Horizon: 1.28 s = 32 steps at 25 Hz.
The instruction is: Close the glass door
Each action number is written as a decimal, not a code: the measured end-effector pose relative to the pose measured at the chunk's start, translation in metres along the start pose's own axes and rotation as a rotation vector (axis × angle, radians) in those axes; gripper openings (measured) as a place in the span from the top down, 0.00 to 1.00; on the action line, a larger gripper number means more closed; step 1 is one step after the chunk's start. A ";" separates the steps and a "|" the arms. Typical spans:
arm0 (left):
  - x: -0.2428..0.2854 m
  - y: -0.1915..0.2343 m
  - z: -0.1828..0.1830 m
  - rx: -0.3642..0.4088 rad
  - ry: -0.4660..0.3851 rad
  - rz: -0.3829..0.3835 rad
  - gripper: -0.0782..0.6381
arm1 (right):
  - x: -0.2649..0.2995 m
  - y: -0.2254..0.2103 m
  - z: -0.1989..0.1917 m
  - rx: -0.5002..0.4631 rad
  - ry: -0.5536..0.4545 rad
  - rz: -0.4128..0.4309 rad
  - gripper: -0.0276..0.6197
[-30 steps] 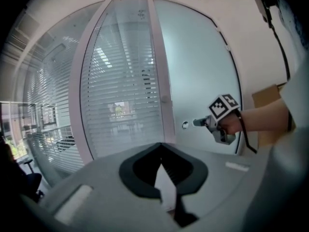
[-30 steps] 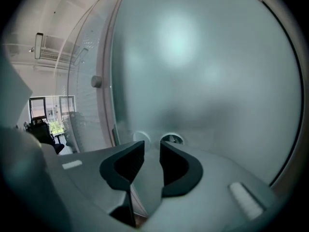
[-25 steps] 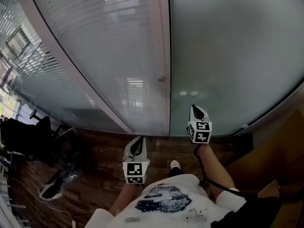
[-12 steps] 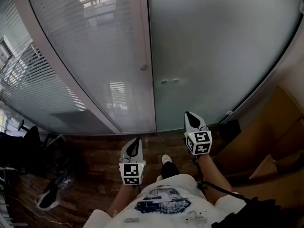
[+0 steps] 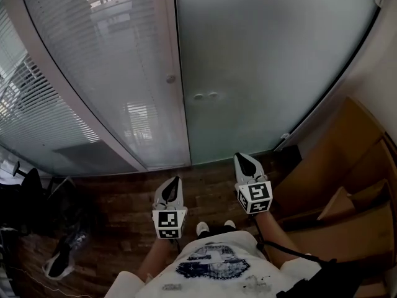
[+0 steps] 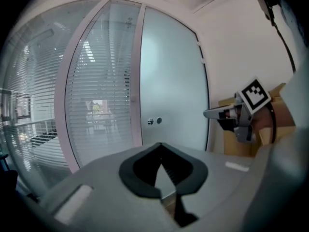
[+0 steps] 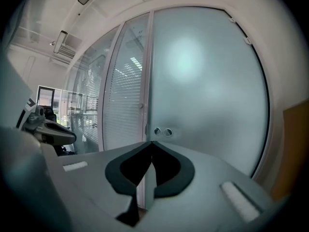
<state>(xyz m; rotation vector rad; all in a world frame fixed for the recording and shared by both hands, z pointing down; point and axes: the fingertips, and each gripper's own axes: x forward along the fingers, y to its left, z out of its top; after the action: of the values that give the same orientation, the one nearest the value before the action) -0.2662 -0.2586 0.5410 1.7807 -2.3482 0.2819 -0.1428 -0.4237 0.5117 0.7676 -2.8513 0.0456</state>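
Observation:
The frosted glass door stands flush against the pale frame post, its two round fittings near that edge. Both grippers hang over the wooden floor, short of the door and touching nothing. My left gripper is shut and empty; in its own view the left gripper points at the door's edge. My right gripper is shut and empty too, a little nearer the glass. In its own view the right gripper points just below the door's fittings.
A glass partition with blinds curves away to the left of the post. Cardboard boxes stand by the wall at the right. A dark chair and a shoe lie on the wooden floor at the left.
Both grippers have drawn back from the door, the right one farther, and the whole view has backed away with them. The door itself has not visibly moved.

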 end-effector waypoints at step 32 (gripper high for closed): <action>-0.115 -0.178 0.008 0.044 0.013 0.063 0.89 | -0.200 -0.011 -0.036 0.093 -0.078 0.122 0.95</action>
<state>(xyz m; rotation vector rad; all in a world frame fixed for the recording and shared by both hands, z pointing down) -0.0646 -0.2006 0.5108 1.7209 -2.4103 0.3561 0.0384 -0.3312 0.5094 0.6238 -2.9857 0.1698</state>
